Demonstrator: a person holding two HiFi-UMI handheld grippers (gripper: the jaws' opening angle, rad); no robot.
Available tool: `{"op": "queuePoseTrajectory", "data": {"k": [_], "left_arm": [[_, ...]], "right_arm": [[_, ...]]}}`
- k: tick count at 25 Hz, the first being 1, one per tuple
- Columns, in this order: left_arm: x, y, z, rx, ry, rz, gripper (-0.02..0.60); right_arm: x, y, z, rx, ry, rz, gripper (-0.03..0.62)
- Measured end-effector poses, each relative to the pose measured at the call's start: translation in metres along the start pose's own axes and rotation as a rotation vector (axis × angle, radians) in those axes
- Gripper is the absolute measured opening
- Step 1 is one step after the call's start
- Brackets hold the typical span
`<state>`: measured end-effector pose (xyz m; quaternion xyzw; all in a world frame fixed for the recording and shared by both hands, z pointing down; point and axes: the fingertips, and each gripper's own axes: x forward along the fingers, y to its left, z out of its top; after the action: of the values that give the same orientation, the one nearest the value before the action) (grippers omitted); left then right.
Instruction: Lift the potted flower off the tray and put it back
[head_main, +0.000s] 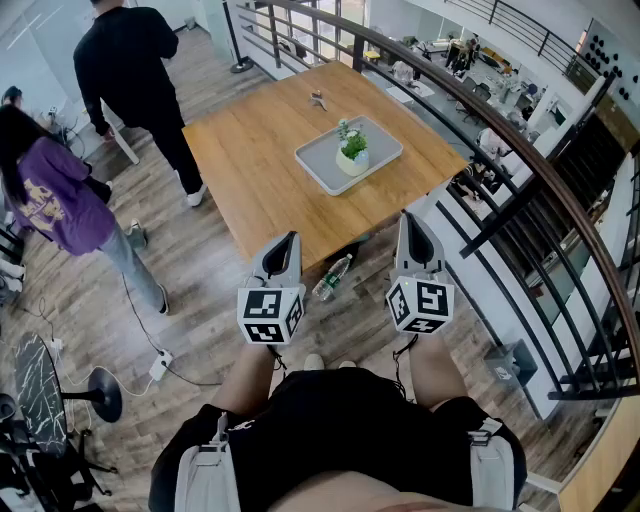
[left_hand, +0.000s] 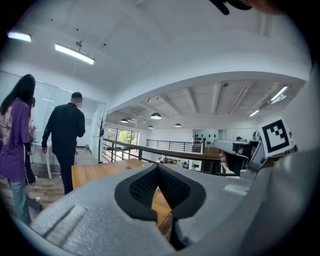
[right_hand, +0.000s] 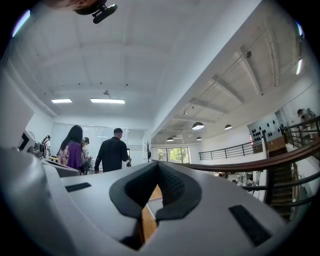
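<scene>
In the head view the potted flower (head_main: 352, 152) stands on the tray (head_main: 325, 168) mid-counter (head_main: 250, 150), well ahead between left tongs (head_main: 288, 240) and right tongs (head_main: 410, 222), the right slightly nearer; the left gripper view shows its tongs closed and empty, and the right gripper view shows the same.

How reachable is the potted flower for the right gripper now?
Probably not yet: right gripper shut, back by the table's near edge; potted flower sits mid-table on the tray. Path looks clear.
</scene>
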<state>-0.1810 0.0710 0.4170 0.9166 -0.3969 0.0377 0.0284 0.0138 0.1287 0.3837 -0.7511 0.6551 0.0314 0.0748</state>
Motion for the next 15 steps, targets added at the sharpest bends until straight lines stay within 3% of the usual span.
{"op": "queuePoseTrajectory", "data": {"k": [15], "left_arm": [[0.002, 0.006, 0.004, -0.006, -0.014, -0.018, 0.012]], "right_arm": [[0.002, 0.009, -0.001, 0.008, 0.001, -0.01, -0.003]]}}
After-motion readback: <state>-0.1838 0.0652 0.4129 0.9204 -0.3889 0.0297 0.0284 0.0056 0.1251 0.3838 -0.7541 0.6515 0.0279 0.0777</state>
